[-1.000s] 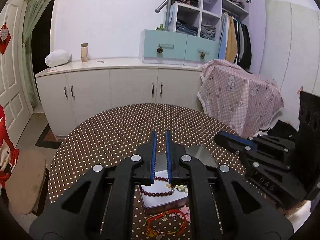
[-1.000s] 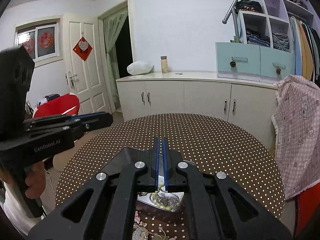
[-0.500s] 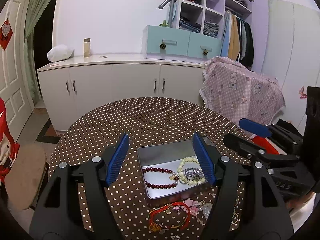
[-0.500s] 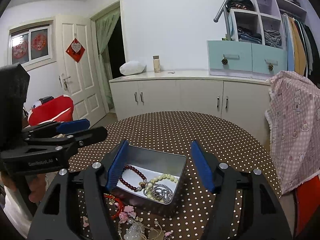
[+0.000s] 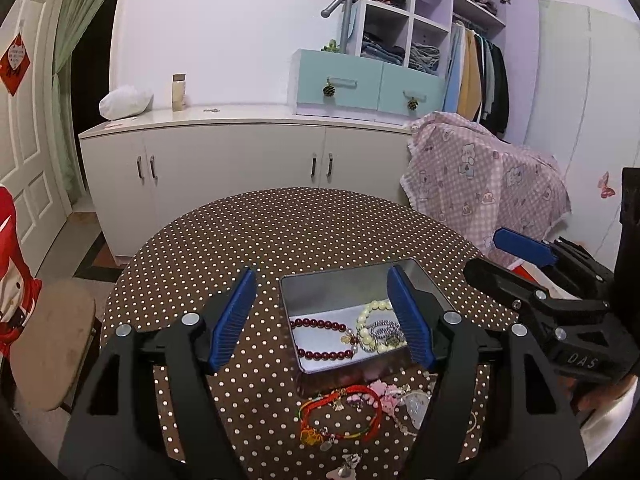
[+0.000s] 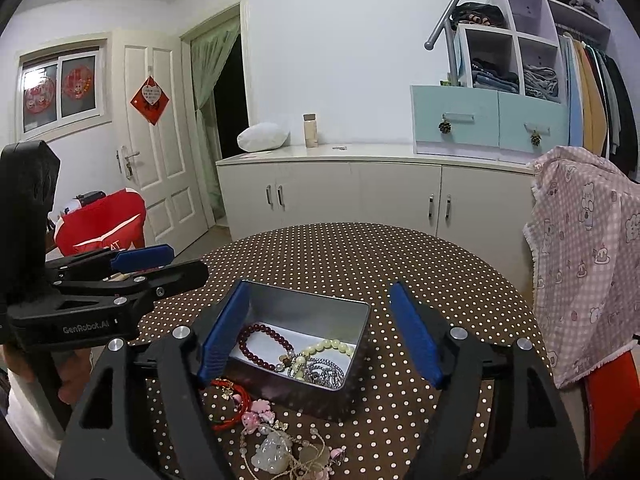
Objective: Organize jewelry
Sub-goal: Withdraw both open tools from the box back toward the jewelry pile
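Several loose trinkets (image 6: 276, 446) beside tin (image 6: 352, 364)

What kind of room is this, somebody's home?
Most likely a bedroom or dressing room in a home: clothes hang on an open wardrobe rail, folded garments fill the white cubby shelves, and a polka-dot round table holds a tin of jewelry.

In the left wrist view the left gripper's (image 5: 322, 320) right finger covers the metal tin's (image 5: 320, 280) right wall and part of the silver chain (image 5: 382, 330). At six o'clock a small charm (image 5: 348, 462) is cut by the edge — its kind unclear. In the right wrist view the tangle round the pale pendant (image 6: 274, 450) is too fine to sort, and the red string bracelet (image 6: 232, 402) hides partly behind the right gripper's (image 6: 318, 332) left finger.
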Demonstrator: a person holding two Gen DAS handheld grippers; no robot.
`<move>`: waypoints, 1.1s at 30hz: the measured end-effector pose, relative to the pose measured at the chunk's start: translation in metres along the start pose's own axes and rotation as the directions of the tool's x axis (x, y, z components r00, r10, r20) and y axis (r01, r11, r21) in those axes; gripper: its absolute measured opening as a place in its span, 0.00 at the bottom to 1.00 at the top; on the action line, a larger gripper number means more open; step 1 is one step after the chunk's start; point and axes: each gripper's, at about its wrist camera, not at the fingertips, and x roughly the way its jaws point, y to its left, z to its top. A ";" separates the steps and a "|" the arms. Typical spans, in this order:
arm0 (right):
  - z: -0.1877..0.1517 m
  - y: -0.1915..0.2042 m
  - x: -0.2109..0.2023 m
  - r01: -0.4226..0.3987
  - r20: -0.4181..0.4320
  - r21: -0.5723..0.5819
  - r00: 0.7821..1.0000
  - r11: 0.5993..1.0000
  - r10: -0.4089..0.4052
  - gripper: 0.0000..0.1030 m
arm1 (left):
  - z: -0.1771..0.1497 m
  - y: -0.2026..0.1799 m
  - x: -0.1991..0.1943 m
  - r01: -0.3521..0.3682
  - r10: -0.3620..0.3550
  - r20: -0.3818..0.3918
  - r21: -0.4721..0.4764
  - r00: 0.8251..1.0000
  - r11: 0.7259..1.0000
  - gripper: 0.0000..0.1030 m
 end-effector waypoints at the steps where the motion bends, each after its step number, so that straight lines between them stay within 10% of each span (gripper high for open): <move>1: -0.001 0.000 -0.001 0.002 0.001 0.000 1.000 1.000 -0.002 0.69 | -0.001 0.000 -0.001 0.000 0.000 0.000 0.002 1.000 1.000 0.67; 33: -0.078 0.067 -0.021 -0.116 -0.101 -0.008 0.988 0.993 0.115 0.69 | -0.103 0.040 -0.054 -0.082 0.076 -0.091 -0.066 0.993 0.994 0.75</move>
